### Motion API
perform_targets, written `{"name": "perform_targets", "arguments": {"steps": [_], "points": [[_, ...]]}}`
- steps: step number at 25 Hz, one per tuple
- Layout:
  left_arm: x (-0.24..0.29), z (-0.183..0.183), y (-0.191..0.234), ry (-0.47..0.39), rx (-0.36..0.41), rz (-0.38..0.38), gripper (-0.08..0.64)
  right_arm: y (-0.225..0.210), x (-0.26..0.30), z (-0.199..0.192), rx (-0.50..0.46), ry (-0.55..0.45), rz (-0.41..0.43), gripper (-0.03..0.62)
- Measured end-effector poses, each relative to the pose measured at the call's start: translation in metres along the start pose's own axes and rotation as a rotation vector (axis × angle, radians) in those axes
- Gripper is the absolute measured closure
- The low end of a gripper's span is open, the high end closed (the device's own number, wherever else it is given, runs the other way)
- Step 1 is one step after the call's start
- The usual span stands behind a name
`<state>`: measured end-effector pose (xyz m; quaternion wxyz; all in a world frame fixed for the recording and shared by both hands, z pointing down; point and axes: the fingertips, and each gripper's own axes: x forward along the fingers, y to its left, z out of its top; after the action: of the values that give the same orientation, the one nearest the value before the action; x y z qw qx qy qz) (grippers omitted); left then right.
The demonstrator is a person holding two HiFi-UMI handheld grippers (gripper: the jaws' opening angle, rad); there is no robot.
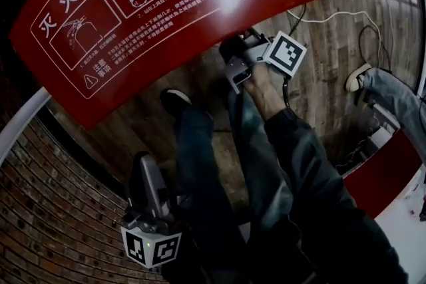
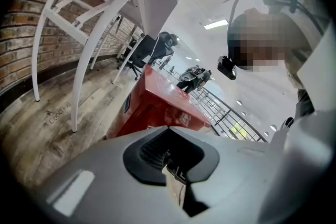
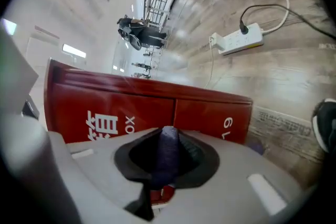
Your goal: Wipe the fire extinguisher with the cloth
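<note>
**Cloth gripped, wiping not begun**

The right gripper [image 3: 168, 136] clamps a dark cloth [image 3: 167, 157] beside the red extinguisher box [image 1: 166, 16] — no extinguisher itself shows. The left gripper [image 1: 143, 169] hangs low, jaws closed on nothing. The wiping looks entirely undone.

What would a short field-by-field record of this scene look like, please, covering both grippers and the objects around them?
Left gripper: shut, nothing between the jaws, held low beside the person's leg.
Right gripper: shut on a dark purple cloth.
Red box with white printed instructions: just ahead of the right gripper; no contact with the cloth visible.
White power strip: lying on the wooden plank floor beyond the box.
</note>
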<state>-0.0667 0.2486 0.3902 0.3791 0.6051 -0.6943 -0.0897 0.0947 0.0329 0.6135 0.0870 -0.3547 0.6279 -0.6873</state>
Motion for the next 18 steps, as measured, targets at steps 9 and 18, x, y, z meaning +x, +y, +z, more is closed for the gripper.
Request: {"name": "perform_targets", "arguments": {"steps": [9, 18], "points": [[-0.003, 0.029, -0.016, -0.050, -0.002, 0.008, 0.560, 0.154, -0.104, -0.022, -0.298, 0.286, 0.169, 0.528], [0.015, 0.082, -0.034, -0.130, 0.110, -0.003, 0.560, 0.402, -0.054, -0.095, -0.772, 0.586, 0.640, 0.527]]}}
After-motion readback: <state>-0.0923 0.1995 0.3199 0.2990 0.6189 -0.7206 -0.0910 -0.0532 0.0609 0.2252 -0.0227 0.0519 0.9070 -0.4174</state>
